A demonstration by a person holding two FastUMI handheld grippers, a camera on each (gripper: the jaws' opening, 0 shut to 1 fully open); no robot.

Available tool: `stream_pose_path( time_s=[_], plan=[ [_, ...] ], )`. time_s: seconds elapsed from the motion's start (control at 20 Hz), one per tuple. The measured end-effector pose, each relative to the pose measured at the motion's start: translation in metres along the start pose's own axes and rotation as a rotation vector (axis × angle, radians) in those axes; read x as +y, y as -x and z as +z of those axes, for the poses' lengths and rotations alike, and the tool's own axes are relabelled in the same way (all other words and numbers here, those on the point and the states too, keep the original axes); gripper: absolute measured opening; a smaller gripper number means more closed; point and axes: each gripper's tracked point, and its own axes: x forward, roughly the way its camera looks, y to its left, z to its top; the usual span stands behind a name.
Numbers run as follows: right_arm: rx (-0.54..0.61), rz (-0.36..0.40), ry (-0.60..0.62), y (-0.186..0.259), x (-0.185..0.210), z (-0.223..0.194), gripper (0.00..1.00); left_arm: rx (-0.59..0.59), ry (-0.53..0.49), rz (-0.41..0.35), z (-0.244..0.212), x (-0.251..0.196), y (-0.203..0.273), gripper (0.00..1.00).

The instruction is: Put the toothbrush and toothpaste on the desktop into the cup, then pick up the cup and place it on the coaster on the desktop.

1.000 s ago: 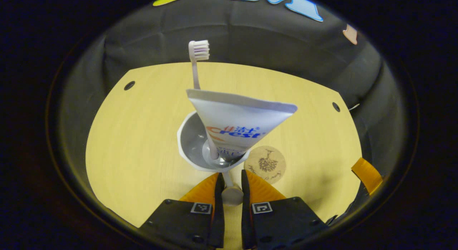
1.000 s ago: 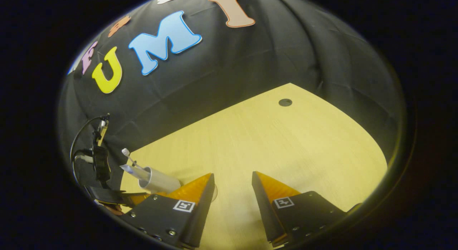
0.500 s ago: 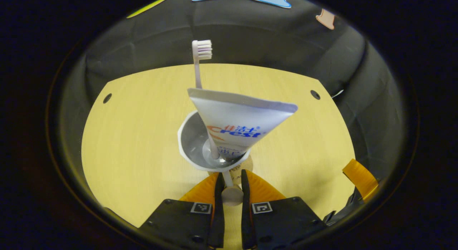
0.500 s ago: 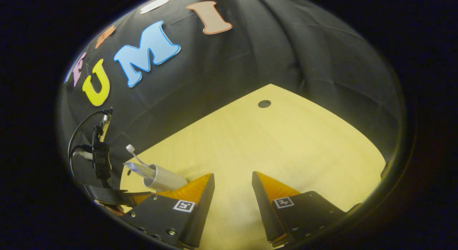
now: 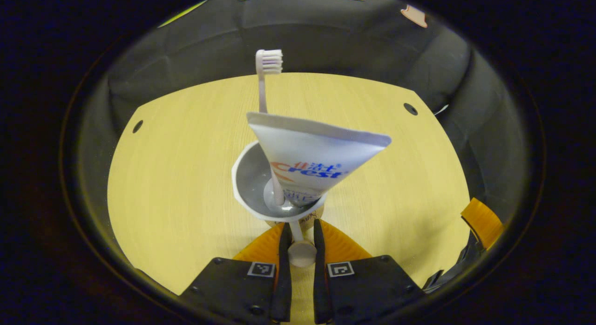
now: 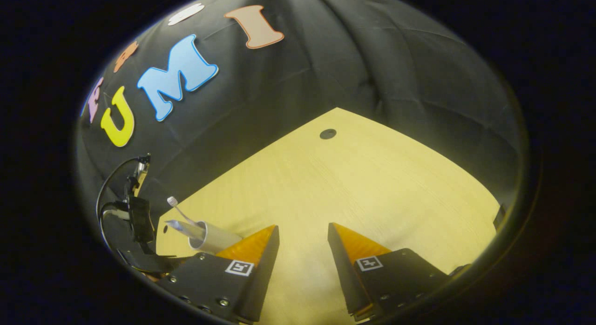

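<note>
Cup: centre of the left gripper view, over the coaster peeking out beneath it; whether they touch is unclear.
Contents: toothbrush upright, toothpaste leaning right.
Left gripper: fingers pinching the cup's handle.
Right gripper: fingers spread above the bare table.

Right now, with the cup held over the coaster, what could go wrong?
The left gripper holds the cup only by its thin handle, so it could swivel or tilt. The toothpaste and toothbrush stand tall and lean, making it top-heavy. The coaster is mostly hidden beneath, so the cup may land off-centre.
</note>
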Motion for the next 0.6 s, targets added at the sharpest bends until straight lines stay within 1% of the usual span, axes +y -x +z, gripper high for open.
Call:
stream_pose_path(
  time_s=[0.05,0.1,0.15,0.2,0.25,0.3,0.4,0.45,0.5,0.55,0.6],
  plan=[
    [0.0,0.001,-0.001,0.0,0.0,0.001,0.65,-0.003,0.004,0.005,0.0,0.002,0.001,0.27],
    [0.002,0.002,-0.003,0.0,0.0,0.001,0.65,-0.007,0.01,0.012,0.0,0.003,0.002,0.31],
    [0.005,0.005,-0.005,0.0,0.0,0.001,0.65,-0.009,0.009,0.017,0.001,0.002,0.002,0.31],
    [0.007,0.007,-0.006,0.0,0.0,0.001,0.65,-0.013,0.009,0.02,0.0,0.001,0.001,0.28],
    [0.006,0.009,-0.007,0.001,-0.001,0.002,0.65,-0.014,0.012,0.023,0.001,0.002,-0.001,0.28],
    [0.005,0.011,-0.006,0.002,-0.001,0.003,0.65,-0.02,0.019,0.019,0.001,0.002,0.001,0.31],
    [0.004,0.017,-0.003,0.004,-0.001,0.004,0.65,-0.031,0.03,0.015,0.0,-0.002,0.0,0.36],
    [0.003,0.019,-0.001,0.005,-0.001,0.005,0.65,-0.033,0.029,0.015,0.0,-0.004,-0.001,0.4],
    [0.002,0.023,0.0,0.007,-0.002,0.005,0.65,-0.037,0.029,0.017,0.0,-0.003,0.0,0.37],
    [-0.001,0.025,0.0,0.008,-0.002,0.006,0.65,-0.045,0.028,0.019,0.001,-0.002,0.003,0.4],
    [-0.005,0.026,0.0,0.011,-0.002,0.007,0.65,-0.053,0.026,0.022,0.002,-0.001,0.008,0.37]
  ],
)
